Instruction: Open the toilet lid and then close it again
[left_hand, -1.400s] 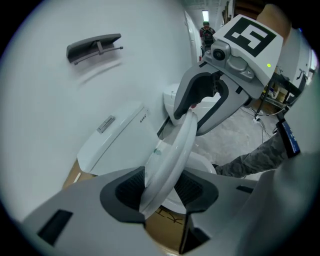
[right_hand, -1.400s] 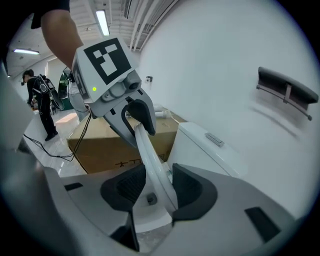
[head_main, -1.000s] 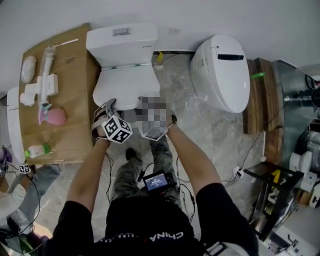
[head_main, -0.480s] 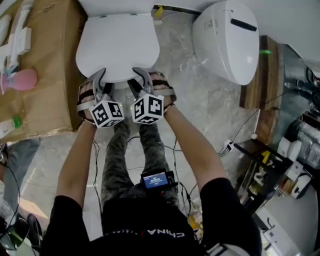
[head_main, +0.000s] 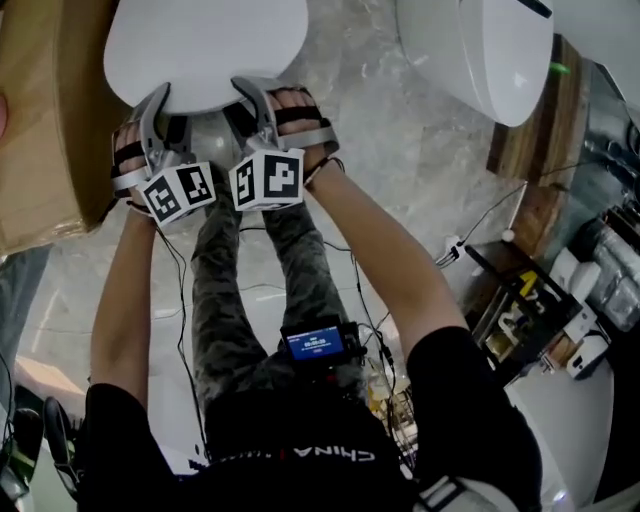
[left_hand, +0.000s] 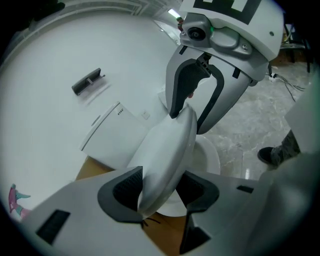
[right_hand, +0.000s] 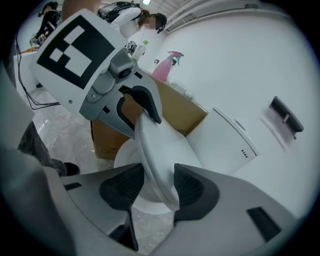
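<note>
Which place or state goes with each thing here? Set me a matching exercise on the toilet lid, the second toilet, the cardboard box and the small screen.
Things:
1. toilet lid
2. second toilet
3. cardboard box
4. small screen

Places or states:
A. lit blue, low in the middle of the head view
B. upper right corner of the head view
C. tilted, partly raised off its bowl
D. brown, at the head view's left edge

Pairs: 1-C, 2-B, 3-D, 4-A
</note>
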